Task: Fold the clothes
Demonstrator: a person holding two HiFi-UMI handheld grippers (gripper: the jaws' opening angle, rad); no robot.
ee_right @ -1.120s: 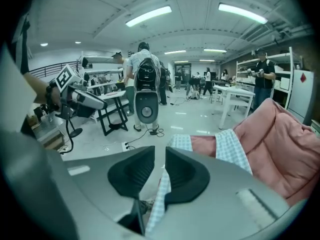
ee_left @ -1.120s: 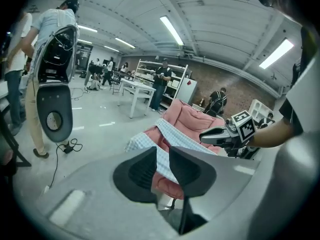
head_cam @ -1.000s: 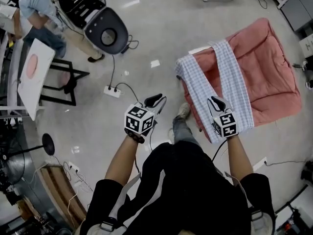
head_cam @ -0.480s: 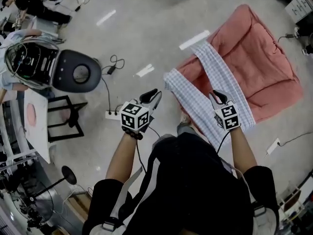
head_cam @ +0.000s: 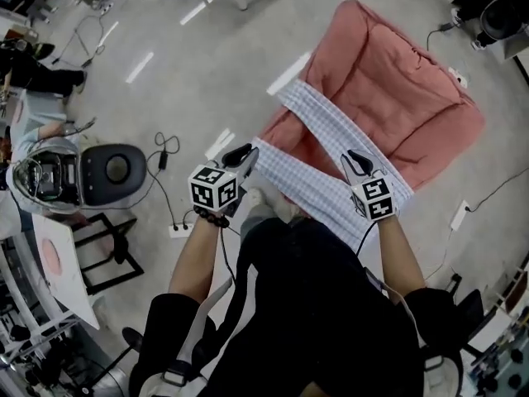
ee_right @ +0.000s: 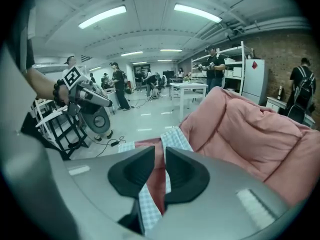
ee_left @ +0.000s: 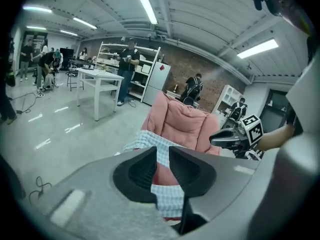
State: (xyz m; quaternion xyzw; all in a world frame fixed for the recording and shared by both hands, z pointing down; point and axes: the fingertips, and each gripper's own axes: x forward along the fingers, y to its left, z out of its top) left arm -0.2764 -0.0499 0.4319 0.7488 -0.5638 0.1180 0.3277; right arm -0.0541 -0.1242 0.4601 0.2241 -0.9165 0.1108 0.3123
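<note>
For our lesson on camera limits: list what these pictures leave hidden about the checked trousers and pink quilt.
- Near end of the checked trousers: head view, covered by the right gripper and the person's body.
- Their middle: both gripper views, behind the jaws.
- What the pink quilt rests on: every view, the quilt covers it.

Checked trousers' near end behind right gripper, distant shelves indistinct

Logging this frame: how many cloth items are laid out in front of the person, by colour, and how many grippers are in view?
Pink quilt: 1
Blue-and-white checked garment: 1
Grippers: 2 (left gripper, right gripper)
Total: 4
</note>
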